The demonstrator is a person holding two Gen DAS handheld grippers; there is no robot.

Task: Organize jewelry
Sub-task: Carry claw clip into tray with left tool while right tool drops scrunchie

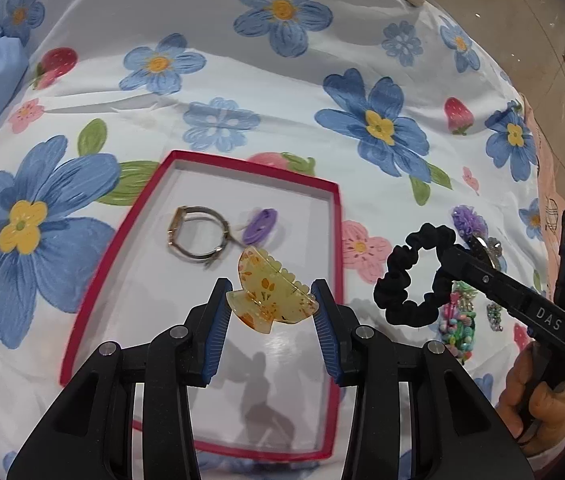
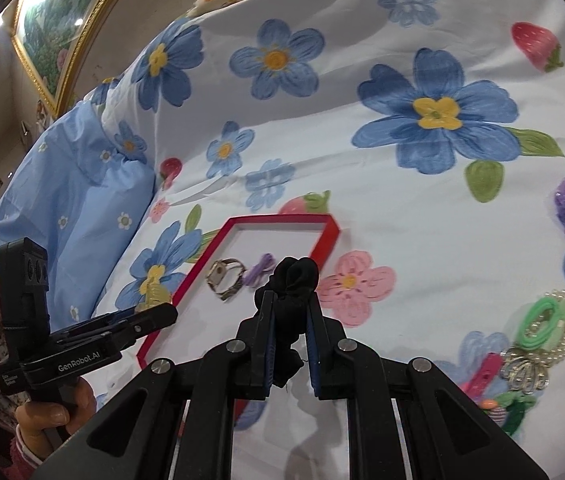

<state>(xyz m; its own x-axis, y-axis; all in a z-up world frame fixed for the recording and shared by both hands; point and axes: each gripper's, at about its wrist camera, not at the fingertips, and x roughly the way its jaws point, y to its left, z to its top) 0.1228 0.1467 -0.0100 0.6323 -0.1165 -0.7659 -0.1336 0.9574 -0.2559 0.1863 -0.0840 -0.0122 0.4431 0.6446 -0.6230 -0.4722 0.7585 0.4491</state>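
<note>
My left hand-held gripper (image 1: 271, 312) holds amber hair claw (image 1: 270, 296) over red tray (image 1: 82, 292); my right hand-held gripper (image 2: 287, 344) clamps black scrunchie (image 2: 294, 280).

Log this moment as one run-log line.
left tongs: hair claw over red tray | right tongs: black scrunchie
</note>
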